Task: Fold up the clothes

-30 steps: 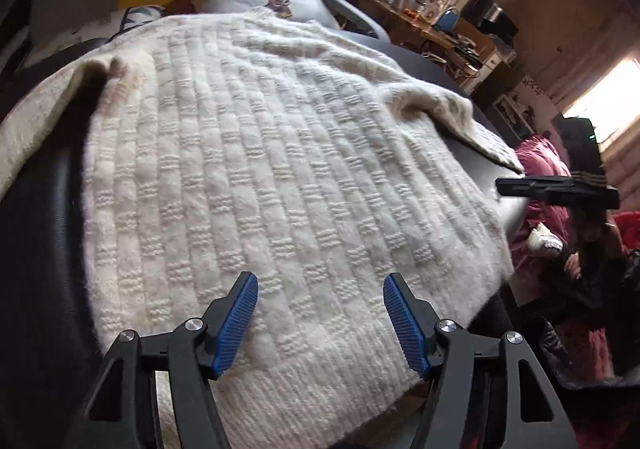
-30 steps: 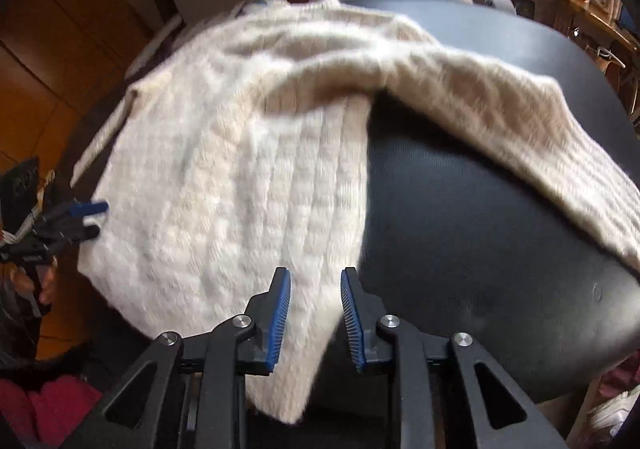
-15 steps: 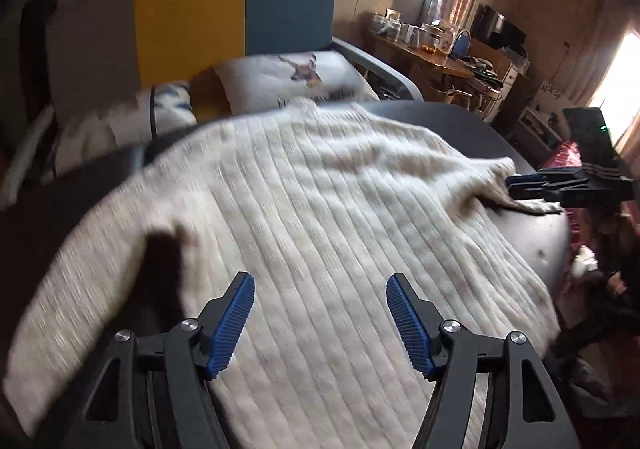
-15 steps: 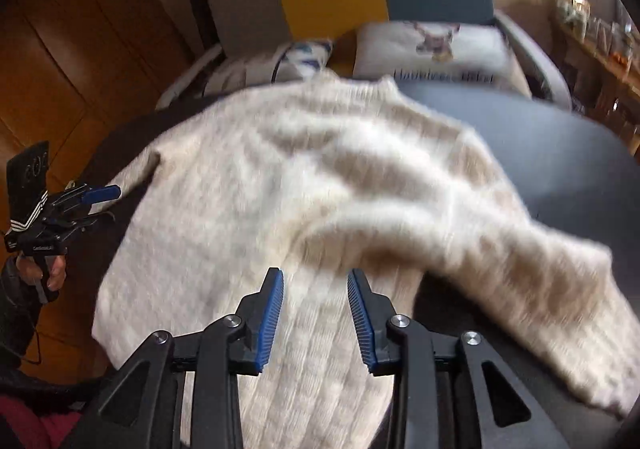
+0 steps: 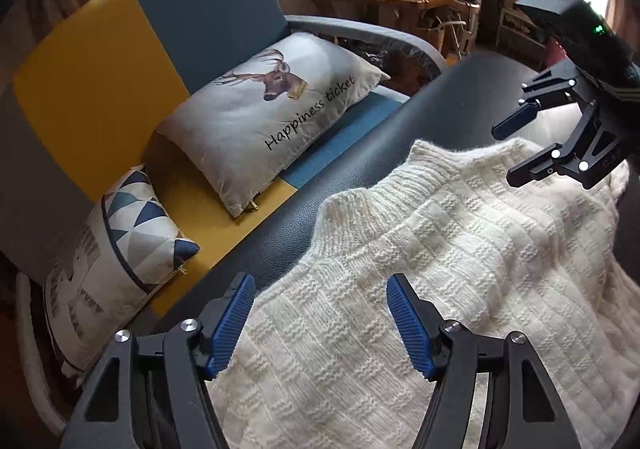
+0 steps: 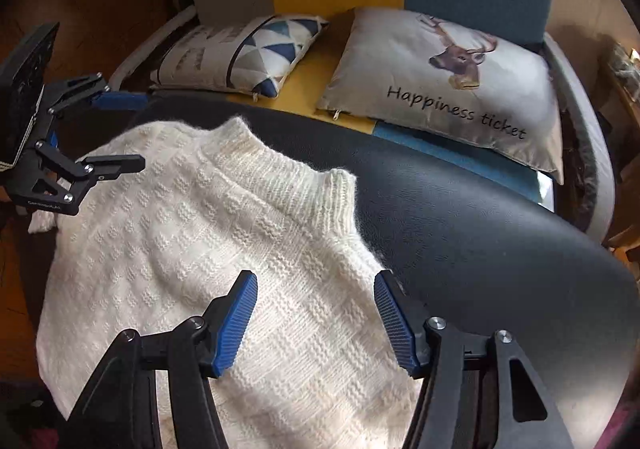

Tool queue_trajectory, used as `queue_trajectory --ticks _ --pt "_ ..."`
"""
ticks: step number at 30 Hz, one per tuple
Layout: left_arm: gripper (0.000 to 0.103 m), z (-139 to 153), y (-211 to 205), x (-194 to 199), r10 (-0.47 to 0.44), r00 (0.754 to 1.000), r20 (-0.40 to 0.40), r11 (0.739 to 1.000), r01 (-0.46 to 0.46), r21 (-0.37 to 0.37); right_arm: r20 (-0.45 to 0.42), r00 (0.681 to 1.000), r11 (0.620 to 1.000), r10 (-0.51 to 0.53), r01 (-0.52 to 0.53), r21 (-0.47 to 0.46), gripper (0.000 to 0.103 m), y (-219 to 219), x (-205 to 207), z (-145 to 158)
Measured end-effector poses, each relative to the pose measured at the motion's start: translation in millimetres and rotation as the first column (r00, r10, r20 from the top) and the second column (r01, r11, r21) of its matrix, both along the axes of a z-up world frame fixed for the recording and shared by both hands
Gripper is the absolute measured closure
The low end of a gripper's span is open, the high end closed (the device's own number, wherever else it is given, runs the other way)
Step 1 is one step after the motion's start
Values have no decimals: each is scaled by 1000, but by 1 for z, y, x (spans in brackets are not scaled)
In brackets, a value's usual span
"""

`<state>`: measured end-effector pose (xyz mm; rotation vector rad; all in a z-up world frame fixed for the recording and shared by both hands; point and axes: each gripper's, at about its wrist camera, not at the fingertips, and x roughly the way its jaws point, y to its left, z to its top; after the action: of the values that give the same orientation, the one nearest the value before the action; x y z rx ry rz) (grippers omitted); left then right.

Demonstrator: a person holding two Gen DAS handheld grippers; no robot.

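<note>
Above the sweater (image 6: 224, 249) collar – both grippers' jaws spread, table (image 6: 480, 241) bare rightward

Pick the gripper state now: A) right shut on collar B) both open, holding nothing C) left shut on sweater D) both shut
B: the left gripper and right gripper both show spread blue pads with the cream knit sweater lying flat beneath, ungripped.

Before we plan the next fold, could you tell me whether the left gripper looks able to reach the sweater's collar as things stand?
Probably yes: the left gripper is open over the sweater, and nothing lies between it and the collar just ahead.
</note>
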<state>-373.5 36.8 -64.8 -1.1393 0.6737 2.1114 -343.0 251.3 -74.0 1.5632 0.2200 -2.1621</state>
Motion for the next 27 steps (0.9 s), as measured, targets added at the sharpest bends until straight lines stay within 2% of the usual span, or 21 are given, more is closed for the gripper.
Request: queue_trajectory --ticks 3,6,7,9,10,11,12,13,15,17,20,22,24,25,27 --pt "33 -17 8 -15 -39 998 50 999 41 -36 30 999 997 32 -34 66 41 -3 -12 -18" --pt "33 -35 13 -25 -39 995 87 996 45 -74 82 995 990 53 -63 123 41 -4 -14 -36" --pt "31 -41 13 -26 -28 995 95 996 36 -84 73 995 988 64 -73 137 40 -5 -10 -40" --pt "32 -44 7 -27 14 994 106 999 -11 -30 20 995 984 93 -95 154 39 -7 -1 -41" --pt "42 -44 2 -25 35 992 118 999 -35 3 1 995 982 104 -102 160 42 -9 3 -40" --pt "52 -42 -2 -23 60 991 120 997 -65 34 -16 994 981 110 -106 163 49 -11 7 -38" --pt "83 -39 -6 -18 91 990 110 993 -98 59 -33 993 980 116 -109 166 75 -13 11 -37" --pt "87 -36 -10 -11 122 987 102 988 -130 82 -65 990 977 124 -111 181 93 -18 14 -33" --pt "87 -30 -15 2 184 983 24 978 -185 95 -148 978 968 144 -109 226 93 -31 20 -22" --pt "87 -34 -16 5 259 965 -29 962 -256 92 -221 963 958 155 -92 271 93 -42 21 -15" --pt "77 -43 -15 5 364 926 -101 931 -357 80 -224 968 952 110 -38 304 93 -44 4 -38" --pt "70 -45 -8 8 376 914 -154 927 -373 52 -235 968 956 91 -19 292 87 -41 2 -44" --pt "66 -43 -11 8 379 915 -136 925 -374 60 -238 969 964 63 3 266 87 -35 2 -42" --pt "66 -41 -16 8 382 917 -113 924 -375 78 -246 967 964 61 7 267 79 -33 3 -42" --pt "66 -32 -30 9 391 918 -63 916 -381 128 -243 969 968 42 20 249 77 -29 3 -40"
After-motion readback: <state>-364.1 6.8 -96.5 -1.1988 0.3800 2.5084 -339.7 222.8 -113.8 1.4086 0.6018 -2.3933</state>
